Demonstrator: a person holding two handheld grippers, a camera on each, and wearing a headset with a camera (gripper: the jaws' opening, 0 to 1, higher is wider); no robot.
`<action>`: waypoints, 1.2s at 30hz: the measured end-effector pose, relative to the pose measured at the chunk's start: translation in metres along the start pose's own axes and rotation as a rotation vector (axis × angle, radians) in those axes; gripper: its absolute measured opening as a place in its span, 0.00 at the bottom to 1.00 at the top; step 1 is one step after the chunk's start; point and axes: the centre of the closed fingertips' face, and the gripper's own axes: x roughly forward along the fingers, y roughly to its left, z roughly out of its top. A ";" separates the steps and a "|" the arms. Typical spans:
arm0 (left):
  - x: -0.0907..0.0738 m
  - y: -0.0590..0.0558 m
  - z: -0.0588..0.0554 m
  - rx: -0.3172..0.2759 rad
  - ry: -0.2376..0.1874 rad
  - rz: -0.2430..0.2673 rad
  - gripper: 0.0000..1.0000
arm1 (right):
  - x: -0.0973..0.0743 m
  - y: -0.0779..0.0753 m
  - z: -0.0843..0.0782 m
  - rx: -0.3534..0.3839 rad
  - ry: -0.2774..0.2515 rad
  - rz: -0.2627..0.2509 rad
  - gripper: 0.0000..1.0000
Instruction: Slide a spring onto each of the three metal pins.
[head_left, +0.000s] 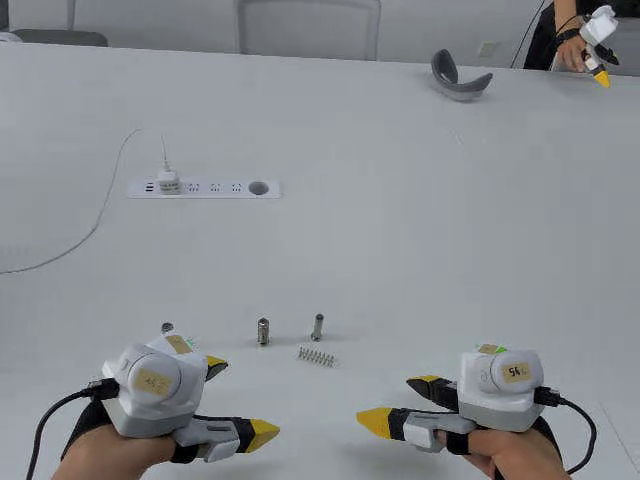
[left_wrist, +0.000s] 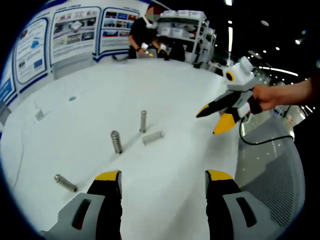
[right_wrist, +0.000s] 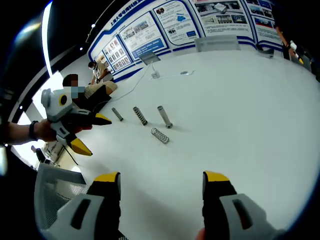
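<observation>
Three small metal pins stand in a row on the white table (head_left: 420, 230). The left pin (head_left: 167, 328) (left_wrist: 65, 183) (right_wrist: 117, 114) and the middle pin (head_left: 263, 331) (left_wrist: 116, 141) (right_wrist: 140, 115) each look coiled with a spring. The right pin (head_left: 317, 326) (left_wrist: 143, 121) (right_wrist: 164, 117) is bare. A loose spring (head_left: 316, 356) (left_wrist: 153, 137) (right_wrist: 160, 135) lies flat just in front of it. My left gripper (head_left: 240, 400) (left_wrist: 163, 176) is open, near the table's front edge, left of the pins. My right gripper (head_left: 398, 400) (right_wrist: 161, 176) is open, to the right of the spring.
A white power strip (head_left: 205, 188) with a plugged adapter and cable lies at the middle left. A grey curved object (head_left: 460, 78) rests at the far right. Another person's hand with a gripper (head_left: 598, 40) is at the far corner.
</observation>
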 end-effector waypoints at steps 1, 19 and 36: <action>0.003 -0.001 0.001 0.005 0.001 -0.004 0.69 | -0.001 0.000 0.000 0.001 -0.001 -0.001 0.68; 0.051 -0.017 0.020 0.128 0.057 -0.079 0.68 | -0.014 0.005 -0.008 -0.007 0.007 0.026 0.68; 0.093 -0.017 0.030 0.196 0.100 -0.119 0.67 | -0.018 0.015 -0.021 0.018 0.013 0.049 0.70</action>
